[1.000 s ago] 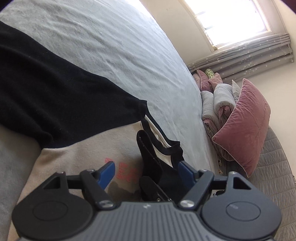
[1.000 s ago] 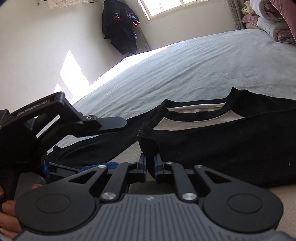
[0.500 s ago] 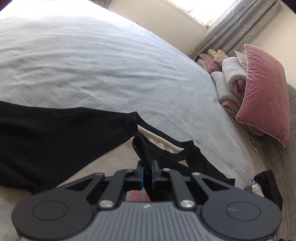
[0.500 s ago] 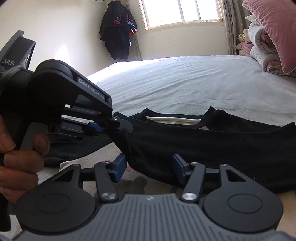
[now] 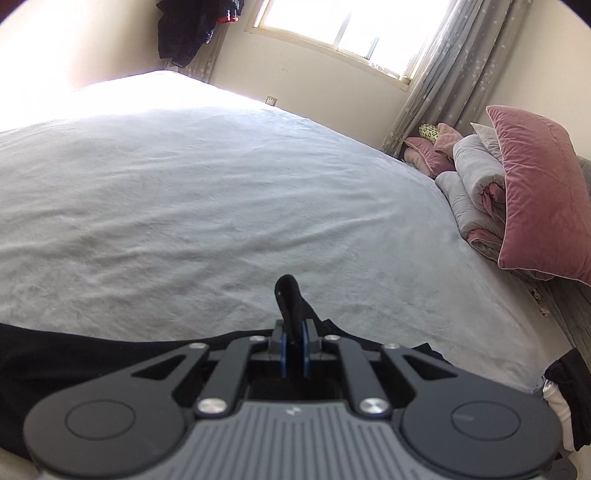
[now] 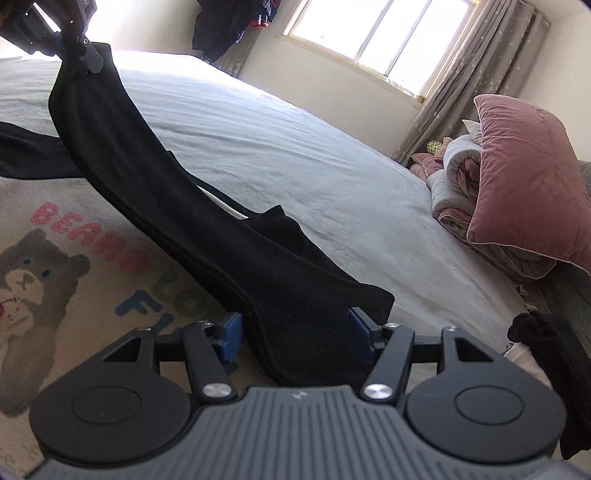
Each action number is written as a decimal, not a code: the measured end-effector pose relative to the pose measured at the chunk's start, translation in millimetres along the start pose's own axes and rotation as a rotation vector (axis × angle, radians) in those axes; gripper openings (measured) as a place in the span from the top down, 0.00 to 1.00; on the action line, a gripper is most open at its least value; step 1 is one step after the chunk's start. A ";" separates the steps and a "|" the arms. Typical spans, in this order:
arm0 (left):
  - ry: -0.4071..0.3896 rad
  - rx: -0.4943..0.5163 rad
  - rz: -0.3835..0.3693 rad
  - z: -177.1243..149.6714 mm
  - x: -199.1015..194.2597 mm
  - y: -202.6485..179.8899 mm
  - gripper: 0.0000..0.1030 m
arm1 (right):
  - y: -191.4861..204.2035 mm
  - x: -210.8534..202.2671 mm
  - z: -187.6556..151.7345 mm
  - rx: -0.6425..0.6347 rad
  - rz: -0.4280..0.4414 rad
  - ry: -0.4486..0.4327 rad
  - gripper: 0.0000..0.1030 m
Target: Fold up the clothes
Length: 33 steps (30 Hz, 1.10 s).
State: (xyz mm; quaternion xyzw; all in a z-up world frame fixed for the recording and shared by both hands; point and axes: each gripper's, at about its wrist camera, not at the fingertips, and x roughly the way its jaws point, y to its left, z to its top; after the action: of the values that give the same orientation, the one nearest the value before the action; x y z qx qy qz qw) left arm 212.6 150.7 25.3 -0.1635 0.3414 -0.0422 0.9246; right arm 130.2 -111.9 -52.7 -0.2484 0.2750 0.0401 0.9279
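In the left wrist view, the left gripper [image 5: 293,349] is seen pressed together on a fold of black fabric, which stands up between the blue pads [image 5: 282,350] at lower centre. Little of the garment is shown there beyond a black band along the lower left.

The right wrist view supplies the rest. The right gripper [image 6: 293,334] is spread, its jaws having just been opening; the black sleeve [image 6: 207,221] passes between the blue pads [image 6: 231,338] without being pressed by them. The sleeve is stretched diagonally to the upper left corner, where its end is pinched by the left gripper [image 6: 79,46]. Beneath it, the cream sweatshirt [image 6: 74,258] is laid flat on the grey bed [image 6: 314,155], a bear print [image 6: 29,269] and coloured lettering being visible at lower left; neither is seen in the left view.

Recorded in both views: a pink pillow [image 5: 543,195] on rolled bedding at right, a window [image 5: 354,26] with curtains [image 5: 454,62] at top, dark clothing [image 5: 192,26] hung at upper left, and a black item [image 6: 546,354] at lower right.
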 end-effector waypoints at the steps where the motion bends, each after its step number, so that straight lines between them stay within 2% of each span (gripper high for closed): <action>1: 0.003 -0.004 0.008 -1.6 2.1 5.1 0.92 | -2.6 2.2 -2.8 -0.015 -0.007 0.012 0.40; 8: 0.032 -0.034 0.065 -19.4 19.9 35.7 0.92 | -19.9 7.0 -25.1 -0.134 -0.070 0.056 0.40; 12: 0.052 -0.049 0.075 -28.7 31.1 46.0 0.92 | -25.7 1.6 -31.9 -0.176 -0.044 0.056 0.45; 15: 0.081 -0.073 0.081 -35.5 39.0 53.4 0.92 | -28.7 -0.1 -34.2 -0.199 -0.026 0.057 0.53; 22: 0.091 -0.067 0.113 -36.4 33.3 69.9 0.85 | -40.2 -7.9 -38.0 -0.228 0.028 0.114 0.53; 23: 0.093 -0.073 0.105 -34.4 32.1 74.0 0.81 | -45.9 -10.9 -37.7 -0.210 0.051 0.125 0.53; 25: 0.096 -0.093 0.081 -30.7 30.4 82.4 0.77 | -66.6 -15.6 -34.4 -0.093 0.140 0.137 0.53; 27: 0.100 -0.133 0.038 -28.3 31.8 90.1 0.76 | -88.5 -18.9 -30.8 0.039 0.234 0.138 0.53; 29: 0.102 -0.154 0.026 -27.5 35.1 92.3 0.75 | -110.5 -14.3 -27.3 0.186 0.308 0.125 0.53; 33: 0.087 -0.154 0.021 -29.6 41.3 88.4 0.78 | -145.0 14.6 -21.6 0.444 0.395 0.103 0.53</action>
State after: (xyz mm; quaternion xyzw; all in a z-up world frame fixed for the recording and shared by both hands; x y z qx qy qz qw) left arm 222.1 218.1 -50.6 -0.2286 0.3849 -0.0134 0.8941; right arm 162.6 -249.9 -12.5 0.0172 0.3667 0.1463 0.9186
